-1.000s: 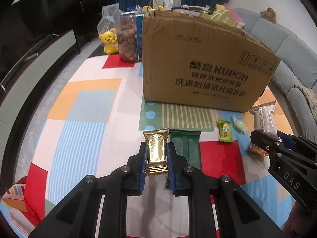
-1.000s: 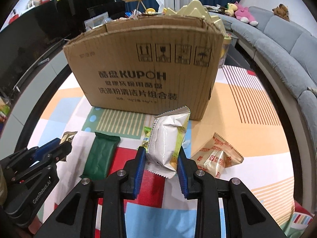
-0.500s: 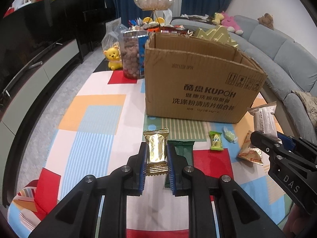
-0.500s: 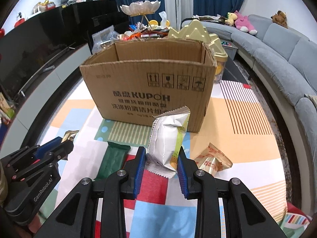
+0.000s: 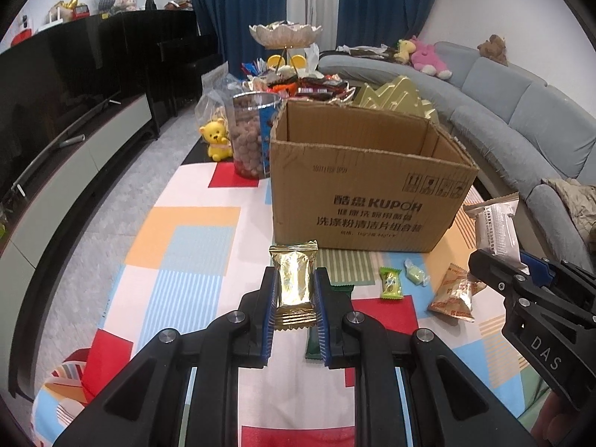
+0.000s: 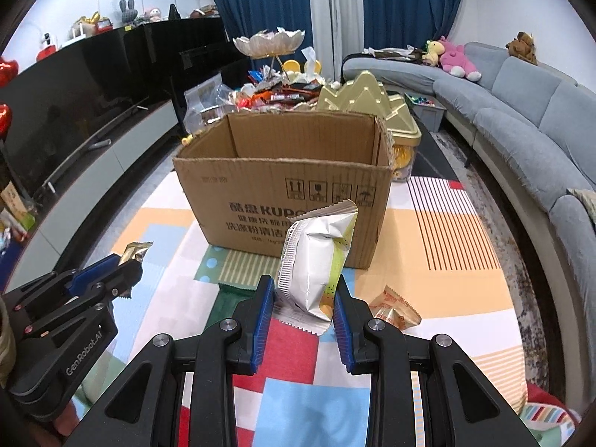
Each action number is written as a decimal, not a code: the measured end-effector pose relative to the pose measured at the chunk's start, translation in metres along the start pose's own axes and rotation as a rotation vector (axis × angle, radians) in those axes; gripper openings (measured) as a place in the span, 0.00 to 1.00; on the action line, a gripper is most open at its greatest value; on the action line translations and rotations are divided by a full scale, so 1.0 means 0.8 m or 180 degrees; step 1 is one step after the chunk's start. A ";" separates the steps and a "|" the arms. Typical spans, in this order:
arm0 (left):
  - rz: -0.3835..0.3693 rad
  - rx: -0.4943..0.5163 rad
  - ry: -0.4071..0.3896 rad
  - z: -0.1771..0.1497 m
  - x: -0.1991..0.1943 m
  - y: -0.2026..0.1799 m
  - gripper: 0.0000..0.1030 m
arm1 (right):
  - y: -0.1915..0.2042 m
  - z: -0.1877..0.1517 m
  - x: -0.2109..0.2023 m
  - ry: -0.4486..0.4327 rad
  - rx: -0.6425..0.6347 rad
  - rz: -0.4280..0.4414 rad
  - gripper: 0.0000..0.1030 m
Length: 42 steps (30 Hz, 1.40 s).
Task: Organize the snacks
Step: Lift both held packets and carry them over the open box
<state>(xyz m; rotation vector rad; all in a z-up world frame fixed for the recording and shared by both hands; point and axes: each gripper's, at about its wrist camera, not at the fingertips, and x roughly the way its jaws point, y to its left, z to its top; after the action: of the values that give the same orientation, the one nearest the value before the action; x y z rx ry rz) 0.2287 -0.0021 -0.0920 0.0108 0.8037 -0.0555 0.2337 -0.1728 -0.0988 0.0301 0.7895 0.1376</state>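
My left gripper (image 5: 295,290) is shut on a small gold-wrapped snack (image 5: 294,283), held above the colourful table cover. My right gripper (image 6: 302,298) is shut on a white snack pack with a green stripe (image 6: 316,257). Both hang in front of an open brown cardboard box (image 5: 368,193), whose inside (image 6: 301,141) shows only bare walls. On the cover below lie a dark green bar (image 6: 238,298), a small green candy (image 5: 390,284), a pale wrapped candy (image 5: 416,271) and an orange-and-white packet (image 5: 455,293). The right gripper (image 5: 499,260) also shows at the left wrist view's right edge.
Behind the box stand a clear tub of brown snacks (image 5: 250,134), a yellow bear toy (image 5: 216,139), a gold mountain-shaped tin (image 6: 368,111), a pile of wrapped snacks (image 6: 275,93) and a tiered dish (image 6: 269,43). A grey sofa (image 6: 521,119) runs along the right, a dark TV unit (image 5: 74,111) along the left.
Both grippers have risen with their snacks still held. The box now sits lower in both views and its open top and inner walls have come into sight.
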 end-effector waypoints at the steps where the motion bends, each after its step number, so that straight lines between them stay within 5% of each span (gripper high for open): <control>1: 0.0003 0.0004 -0.0013 0.001 -0.002 -0.001 0.19 | 0.000 0.001 -0.003 -0.0015 0.0000 0.0003 0.31; 42: -0.0061 0.0111 -0.0553 0.109 -0.051 -0.016 0.19 | -0.005 0.084 -0.060 -0.0545 -0.0021 -0.0019 0.31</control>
<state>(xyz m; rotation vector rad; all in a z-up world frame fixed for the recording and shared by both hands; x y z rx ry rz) 0.2627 -0.0161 -0.0017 0.0308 0.6290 -0.0874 0.2486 -0.1819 -0.0181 0.0328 0.6182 0.1300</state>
